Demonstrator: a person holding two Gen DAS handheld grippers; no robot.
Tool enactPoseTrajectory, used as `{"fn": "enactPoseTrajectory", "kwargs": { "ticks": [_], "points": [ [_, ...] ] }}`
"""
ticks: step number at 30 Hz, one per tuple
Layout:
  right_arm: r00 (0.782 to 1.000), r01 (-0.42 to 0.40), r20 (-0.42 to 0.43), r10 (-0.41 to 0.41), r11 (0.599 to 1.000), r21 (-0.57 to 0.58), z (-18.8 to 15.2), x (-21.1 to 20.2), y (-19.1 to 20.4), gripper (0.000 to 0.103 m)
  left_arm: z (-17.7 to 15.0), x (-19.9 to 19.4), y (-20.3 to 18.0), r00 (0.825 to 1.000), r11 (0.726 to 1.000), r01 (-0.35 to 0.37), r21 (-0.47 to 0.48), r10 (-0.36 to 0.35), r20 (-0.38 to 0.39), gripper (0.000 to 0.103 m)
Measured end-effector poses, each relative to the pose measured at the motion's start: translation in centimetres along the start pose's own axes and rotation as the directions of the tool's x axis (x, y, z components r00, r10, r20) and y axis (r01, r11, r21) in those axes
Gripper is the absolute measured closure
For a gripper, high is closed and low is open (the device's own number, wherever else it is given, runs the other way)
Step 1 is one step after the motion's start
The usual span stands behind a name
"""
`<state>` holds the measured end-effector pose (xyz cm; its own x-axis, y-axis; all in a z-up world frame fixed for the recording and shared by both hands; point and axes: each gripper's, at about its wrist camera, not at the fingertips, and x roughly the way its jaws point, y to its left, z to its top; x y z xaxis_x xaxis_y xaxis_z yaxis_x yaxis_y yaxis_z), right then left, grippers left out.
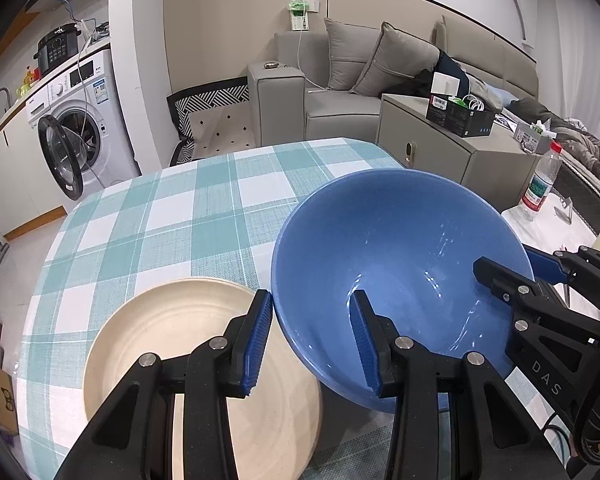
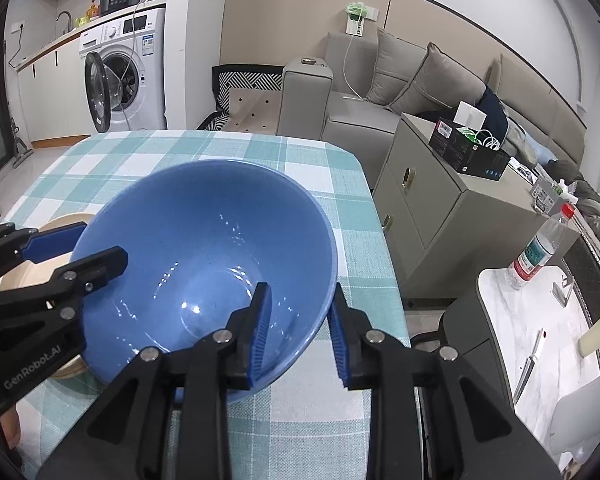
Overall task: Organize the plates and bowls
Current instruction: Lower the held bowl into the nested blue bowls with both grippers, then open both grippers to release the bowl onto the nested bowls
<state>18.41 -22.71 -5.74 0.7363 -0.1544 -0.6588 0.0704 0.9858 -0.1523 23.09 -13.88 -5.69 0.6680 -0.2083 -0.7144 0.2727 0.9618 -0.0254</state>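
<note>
With both grippers straddling the bowl [image 1: 400,264] rim, pads not pressing, we'd release slowly. Left gripper [image 1: 310,344] and right gripper [image 2: 300,332] sit open; watch the plate [image 1: 172,344].

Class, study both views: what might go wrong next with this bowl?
1. The left tool and right tool only straddle the glossy rim of the blue bowl, which may slip or tip.
2. The cream plate lies close beside it, so they might knock together.

"DAS" and "GenRobot.AI" on grippers.
</note>
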Motion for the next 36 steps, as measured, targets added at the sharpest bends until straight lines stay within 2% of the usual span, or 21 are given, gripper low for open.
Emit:
{"fn": "enactPoseTrajectory", "kwargs": {
  "ticks": [8,13,14,16,19,21,22,23,26,27,30,36],
  "points": [
    [0.999,-0.033,-0.009,0.033,0.999,0.007,-0.1,0.2,-0.3,0.067,0.0,-0.2,0.2,1.000,1.000,0.017,-0.007,-0.017,-0.007,0.061],
    [0.997,-0.082,0.006,0.082,0.996,0.036,-0.1,-0.1,-1.4,0.052,0.1,-0.5,0.8,0.999,0.998,0.053,-0.026,-0.053,-0.007,0.045],
    [0.996,-0.091,0.011,0.091,0.995,0.044,-0.1,-0.2,-1.7,0.051,0.1,-0.6,1.0,0.998,0.997,0.067,-0.034,-0.067,-0.006,0.042],
    [0.994,-0.109,0.014,0.109,0.992,0.058,-0.1,-0.4,-2.1,0.050,0.2,-0.9,1.5,0.996,0.994,0.093,-0.054,-0.093,0.000,0.030],
    [0.989,-0.150,0.018,0.149,0.985,0.090,-0.2,-0.5,-3.0,0.046,0.3,-1.6,2.1,0.995,0.993,0.097,-0.066,-0.096,0.019,0.019],
    [0.985,-0.174,0.022,0.173,0.978,0.111,-0.2,-0.5,-3.6,0.038,0.4,-1.9,2.4,0.995,0.993,0.095,-0.076,-0.093,0.029,0.012],
    [0.984,-0.181,0.025,0.179,0.976,0.121,-0.2,-0.5,-3.8,0.029,0.4,-2.0,2.6,0.995,0.992,0.093,-0.081,-0.090,0.036,0.005],
    [0.982,-0.188,0.033,0.185,0.974,0.126,-0.3,-0.6,-4.0,0.019,0.3,-2.2,2.7,0.995,0.992,0.092,-0.083,-0.089,0.041,0.003],
    [0.976,-0.213,0.067,0.205,0.964,0.158,-0.4,-0.9,-4.6,0.003,0.2,-2.2,3.2,0.992,0.988,0.123,-0.096,-0.120,0.038,0.001],
    [0.973,-0.230,0.070,0.221,0.958,0.170,-0.4,-0.9,-4.8,0.001,0.2,-2.1,3.4,0.991,0.985,0.136,-0.106,-0.133,0.033,0.001],
    [0.961,-0.277,0.075,0.267,0.940,0.201,-0.6,-0.6,-5.4,0.000,0.0,-1.8,3.6,0.988,0.980,0.154,-0.124,-0.152,0.021,0.001],
    [0.961,-0.275,0.078,0.264,0.940,0.203,-0.9,-0.1,-5.8,0.000,-0.4,-1.1,3.8,0.991,0.980,0.133,-0.150,-0.134,0.004,0.000]
  ]
}}
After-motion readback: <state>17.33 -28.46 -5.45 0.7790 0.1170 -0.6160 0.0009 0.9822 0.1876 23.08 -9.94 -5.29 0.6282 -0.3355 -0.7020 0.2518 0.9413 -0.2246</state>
